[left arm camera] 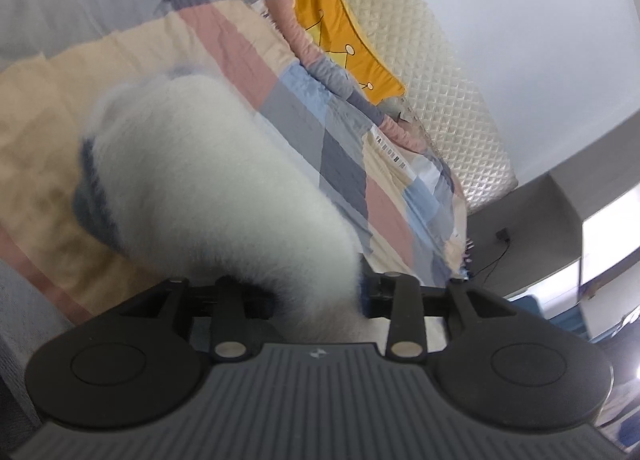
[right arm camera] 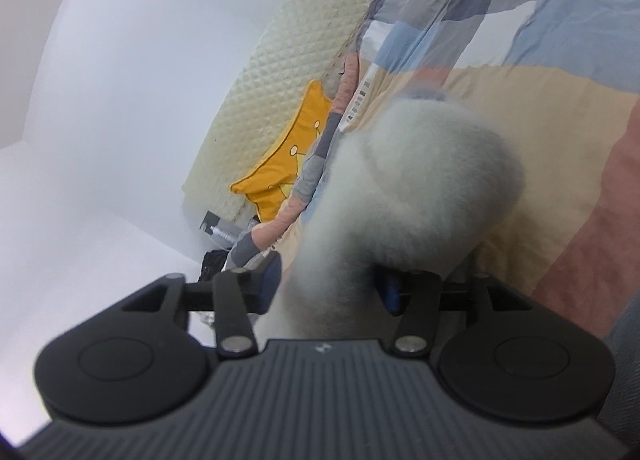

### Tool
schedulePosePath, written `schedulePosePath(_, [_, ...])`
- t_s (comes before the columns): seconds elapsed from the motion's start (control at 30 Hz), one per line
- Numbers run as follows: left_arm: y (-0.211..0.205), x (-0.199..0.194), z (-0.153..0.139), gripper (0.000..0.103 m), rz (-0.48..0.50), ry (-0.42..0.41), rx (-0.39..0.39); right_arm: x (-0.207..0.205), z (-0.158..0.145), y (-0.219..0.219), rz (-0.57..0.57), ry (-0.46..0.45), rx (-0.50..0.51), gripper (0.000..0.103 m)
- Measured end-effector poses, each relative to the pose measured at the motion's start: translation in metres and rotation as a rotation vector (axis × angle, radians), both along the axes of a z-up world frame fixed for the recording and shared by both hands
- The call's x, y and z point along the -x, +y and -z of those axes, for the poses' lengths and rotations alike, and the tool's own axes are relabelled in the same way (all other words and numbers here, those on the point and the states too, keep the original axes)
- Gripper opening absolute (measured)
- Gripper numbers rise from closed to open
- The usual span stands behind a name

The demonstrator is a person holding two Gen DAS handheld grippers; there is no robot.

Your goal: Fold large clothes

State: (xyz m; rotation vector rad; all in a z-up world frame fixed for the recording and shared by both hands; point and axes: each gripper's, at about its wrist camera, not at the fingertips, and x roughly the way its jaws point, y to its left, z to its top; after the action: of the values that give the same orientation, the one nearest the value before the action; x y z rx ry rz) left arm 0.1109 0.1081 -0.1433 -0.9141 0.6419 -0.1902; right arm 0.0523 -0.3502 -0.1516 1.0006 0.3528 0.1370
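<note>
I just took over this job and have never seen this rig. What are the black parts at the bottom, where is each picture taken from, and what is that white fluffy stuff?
Each picture comes from a camera on a handheld two-finger gripper, looking forward along its fingers; the black parts are the gripper's body. One view is the left gripper, the other the right gripper. Both face a bed with a patchwork quilt and a yellow cushion against a quilted headboard. The white fluffy garment lies between the fingers of each gripper; blur hides whether the pads press on it.

Each tool (left arm camera: 320, 300) (right arm camera: 326, 292) is matte black, with a ribbed grey body, round side discs and silver pivot screws.
</note>
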Motion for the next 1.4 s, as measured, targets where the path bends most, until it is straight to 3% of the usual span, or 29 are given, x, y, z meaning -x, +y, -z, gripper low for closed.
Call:
schedulePosePath(0.07, [0.004, -0.002, 0.002, 0.049, -0.008, 0.006, 0.037, 0.001, 0.001, -0.001, 0.001, 0.005, -0.004, 0.057])
schedulePosePath(0.23, [0.001, -0.013, -0.011, 0.054, -0.018, -0.011, 0.043, -0.005, -0.008, -0.004, -0.004, 0.002, -0.009, 0.057])
schedulePosePath(0.63, [0.004, -0.096, -0.034, 0.057, -0.069, -0.01, 0.118, -0.084, -0.043, -0.007, -0.048, 0.058, 0.082, 0.057])
schedulePosePath(0.83, [-0.002, -0.148, -0.032, 0.057, -0.062, -0.029, 0.017, -0.114, -0.032, -0.011, -0.036, 0.1, 0.155, 0.057])
schedulePosePath(0.97, [-0.007, -0.187, -0.008, 0.057, -0.024, 0.035, -0.047, -0.133, -0.01, -0.019, -0.015, 0.172, 0.176, 0.056])
schedulePosePath(1.13, [-0.017, -0.213, 0.018, 0.057, 0.023, 0.06, -0.17, -0.15, 0.011, -0.025, -0.019, 0.242, 0.195, 0.054])
schedulePosePath(1.27, [-0.028, -0.221, 0.027, 0.057, 0.048, 0.034, -0.32, -0.16, 0.01, -0.018, -0.024, 0.252, 0.275, 0.056])
schedulePosePath(1.4, [-0.037, -0.232, 0.04, 0.057, 0.082, 0.06, -0.399, -0.176, 0.008, -0.002, -0.06, 0.271, 0.437, 0.056])
